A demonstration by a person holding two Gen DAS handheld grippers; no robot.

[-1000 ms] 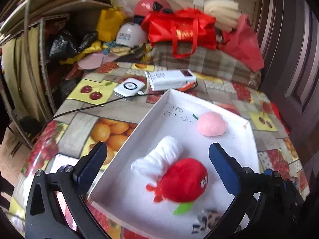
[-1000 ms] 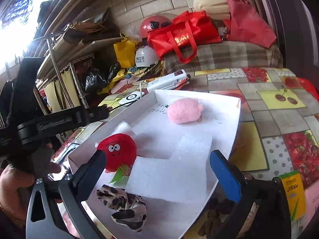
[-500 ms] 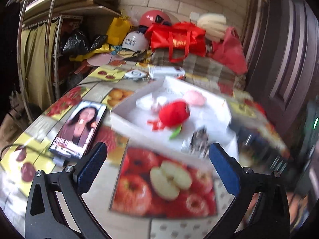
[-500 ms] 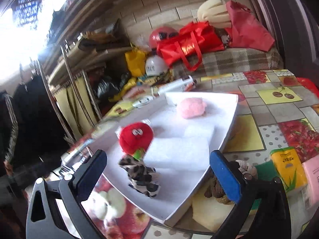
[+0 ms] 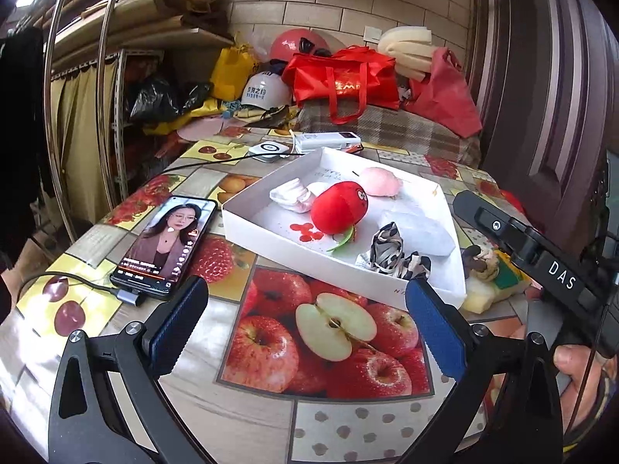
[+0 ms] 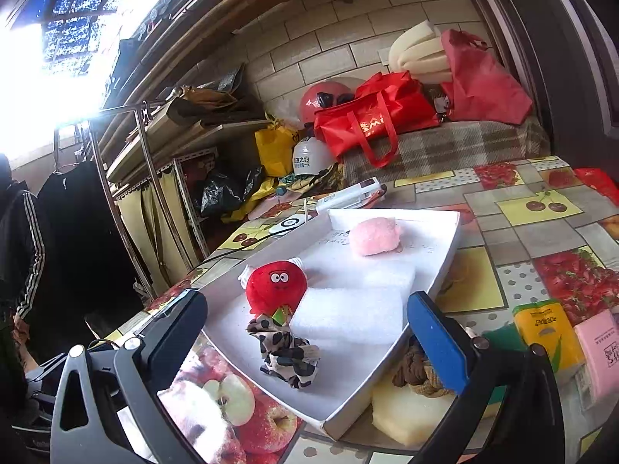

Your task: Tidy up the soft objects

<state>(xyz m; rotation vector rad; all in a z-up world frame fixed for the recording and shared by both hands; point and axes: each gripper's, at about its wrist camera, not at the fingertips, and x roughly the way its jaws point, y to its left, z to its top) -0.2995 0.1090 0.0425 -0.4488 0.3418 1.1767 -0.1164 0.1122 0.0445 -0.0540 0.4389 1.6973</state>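
A white box (image 5: 247, 221) (image 6: 445, 266) on the fruit-print table holds a red plush toy (image 5: 338, 207) (image 6: 276, 284), a pink plush (image 5: 379, 181) (image 6: 374, 236), a white sock (image 5: 290, 195), a leopard-print cloth (image 5: 390, 249) (image 6: 286, 352) and a white foam block (image 5: 419, 232) (image 6: 348, 315). My left gripper (image 5: 305, 326) is open and empty, pulled back above the table in front of the box. My right gripper (image 6: 307, 334) is open and empty at the box's near corner. A brown knotted rope toy (image 5: 481, 259) (image 6: 416, 373) and a pale sponge (image 6: 406, 413) lie outside the box.
A phone (image 5: 166, 241) on a cable lies left of the box. A power bank (image 5: 329, 141) and a white round device (image 5: 269, 149) sit behind it. A yellow packet (image 6: 547, 334) and a pink packet (image 6: 599, 350) lie at the right. Red bags (image 5: 344, 77) and helmets crowd the back.
Both grippers have pulled back and away from the box, still open and empty. The left view now takes in the phone and the table in front of the box.
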